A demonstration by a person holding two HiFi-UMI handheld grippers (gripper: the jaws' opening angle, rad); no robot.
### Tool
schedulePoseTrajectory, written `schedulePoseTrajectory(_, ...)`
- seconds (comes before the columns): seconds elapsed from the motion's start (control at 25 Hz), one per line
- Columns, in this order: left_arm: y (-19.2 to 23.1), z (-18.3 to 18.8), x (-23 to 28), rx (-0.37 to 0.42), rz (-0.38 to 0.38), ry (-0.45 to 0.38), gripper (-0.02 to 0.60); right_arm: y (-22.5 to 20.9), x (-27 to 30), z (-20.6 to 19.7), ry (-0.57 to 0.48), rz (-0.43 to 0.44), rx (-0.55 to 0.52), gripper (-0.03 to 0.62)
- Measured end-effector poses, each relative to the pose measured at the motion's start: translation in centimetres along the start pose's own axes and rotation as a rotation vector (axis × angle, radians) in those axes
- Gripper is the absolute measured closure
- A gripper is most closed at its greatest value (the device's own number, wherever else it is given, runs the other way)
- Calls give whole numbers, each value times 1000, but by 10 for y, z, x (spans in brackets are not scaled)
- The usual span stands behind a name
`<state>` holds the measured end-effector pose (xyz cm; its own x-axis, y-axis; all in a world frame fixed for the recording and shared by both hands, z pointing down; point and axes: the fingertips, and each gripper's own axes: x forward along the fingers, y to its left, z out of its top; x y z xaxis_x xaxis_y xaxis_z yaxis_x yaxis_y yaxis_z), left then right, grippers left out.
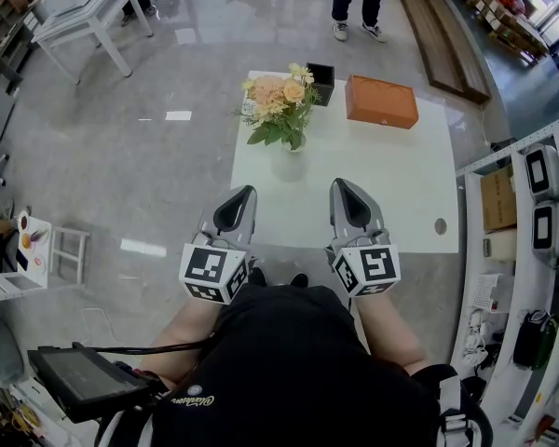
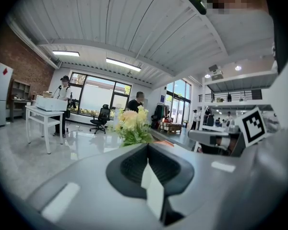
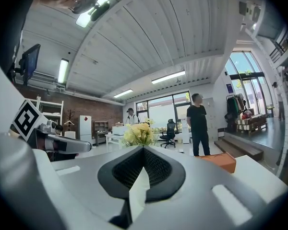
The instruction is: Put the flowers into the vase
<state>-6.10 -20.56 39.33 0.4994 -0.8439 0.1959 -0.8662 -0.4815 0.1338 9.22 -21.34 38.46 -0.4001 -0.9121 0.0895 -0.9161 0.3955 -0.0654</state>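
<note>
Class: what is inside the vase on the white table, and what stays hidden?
Yellow and peach flowers with green leaves stand in the white vase. Leaves cover its mouth; the stems inside cannot be seen.

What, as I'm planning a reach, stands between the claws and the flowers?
Nothing visible. Only bare table lies between the left claw, the right claw and the flowers, which already sit in the vase; the orange box sits aside.
</note>
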Motion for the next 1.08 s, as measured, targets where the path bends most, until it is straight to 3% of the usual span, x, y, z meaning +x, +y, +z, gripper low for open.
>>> schedulePoseTrajectory(1.08,-1,-4,4,-35,13,11,574,-2,-2,-16,46,30,-7,595)
